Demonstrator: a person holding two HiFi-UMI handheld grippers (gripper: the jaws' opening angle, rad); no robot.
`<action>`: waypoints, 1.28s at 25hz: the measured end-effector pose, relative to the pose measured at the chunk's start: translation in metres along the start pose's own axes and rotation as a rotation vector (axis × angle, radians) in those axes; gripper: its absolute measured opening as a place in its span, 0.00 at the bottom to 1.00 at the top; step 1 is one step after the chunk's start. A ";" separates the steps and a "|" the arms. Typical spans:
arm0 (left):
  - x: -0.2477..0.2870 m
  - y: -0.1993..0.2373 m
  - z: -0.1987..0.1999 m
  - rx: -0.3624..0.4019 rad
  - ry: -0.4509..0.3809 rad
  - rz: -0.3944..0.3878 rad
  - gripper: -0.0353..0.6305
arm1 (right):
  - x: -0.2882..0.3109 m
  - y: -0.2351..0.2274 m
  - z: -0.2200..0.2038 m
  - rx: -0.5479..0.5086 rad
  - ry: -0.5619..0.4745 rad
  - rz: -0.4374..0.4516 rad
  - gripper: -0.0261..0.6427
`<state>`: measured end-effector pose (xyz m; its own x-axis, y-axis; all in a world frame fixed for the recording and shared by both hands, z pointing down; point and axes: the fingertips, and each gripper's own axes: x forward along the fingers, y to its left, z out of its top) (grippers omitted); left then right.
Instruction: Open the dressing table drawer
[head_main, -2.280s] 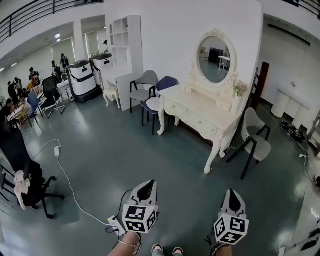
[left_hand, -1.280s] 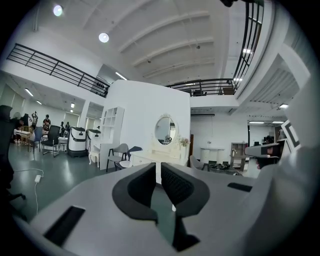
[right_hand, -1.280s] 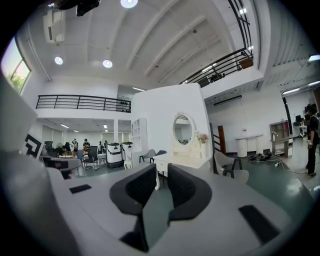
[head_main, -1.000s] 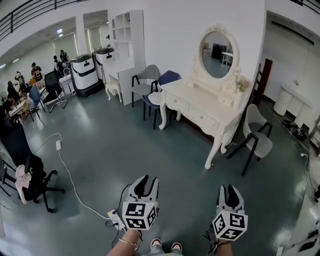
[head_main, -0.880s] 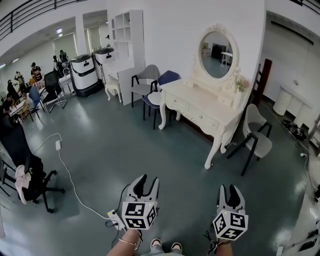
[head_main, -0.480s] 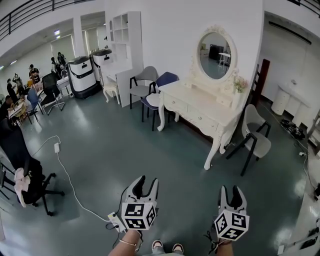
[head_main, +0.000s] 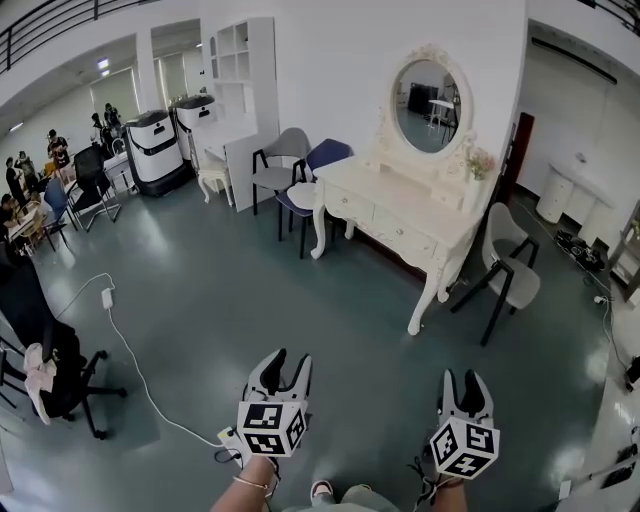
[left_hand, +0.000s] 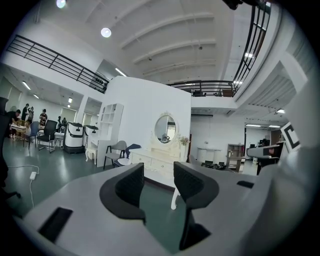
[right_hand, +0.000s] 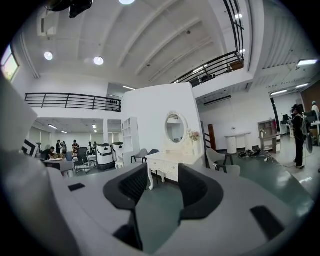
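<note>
The cream dressing table (head_main: 392, 205) with its oval mirror (head_main: 427, 92) stands against the white wall, a few steps ahead of me. Its drawers (head_main: 402, 240) run along the front and look closed. Low in the head view, my left gripper (head_main: 277, 362) and right gripper (head_main: 463, 382) hover over the green floor, far short of the table. Both are open with nothing between the jaws. The left gripper view frames the table (left_hand: 152, 160) just beyond the left gripper (left_hand: 159, 172). In the right gripper view the table (right_hand: 172, 161) stands beyond the right gripper (right_hand: 163, 181).
A grey chair (head_main: 508, 275) stands at the table's right end; a grey chair (head_main: 275, 160) and a blue one (head_main: 318, 165) at its left. A cable with a power strip (head_main: 105, 298) crosses the floor left of me, next to a black office chair (head_main: 55, 375). People (head_main: 20, 190) sit far left.
Both grippers' jaws have spread from nearly shut to wide open. The left gripper has slid a little down and left in the head view; the table sits slightly further left.
</note>
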<state>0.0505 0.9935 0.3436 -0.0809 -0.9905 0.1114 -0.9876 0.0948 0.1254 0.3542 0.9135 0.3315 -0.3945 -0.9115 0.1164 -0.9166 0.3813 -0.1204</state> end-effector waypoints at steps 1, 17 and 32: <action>0.002 0.004 0.000 -0.002 0.002 -0.001 0.33 | 0.001 0.002 -0.001 0.004 0.002 -0.004 0.32; 0.095 0.044 0.012 0.014 0.002 0.024 0.33 | 0.106 -0.002 0.006 0.041 -0.016 -0.016 0.31; 0.257 0.062 0.045 0.000 -0.010 0.079 0.33 | 0.282 -0.041 0.048 0.032 -0.015 0.021 0.31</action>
<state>-0.0379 0.7405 0.3352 -0.1598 -0.9809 0.1110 -0.9780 0.1725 0.1169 0.2841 0.6331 0.3216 -0.4124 -0.9056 0.0987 -0.9055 0.3956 -0.1538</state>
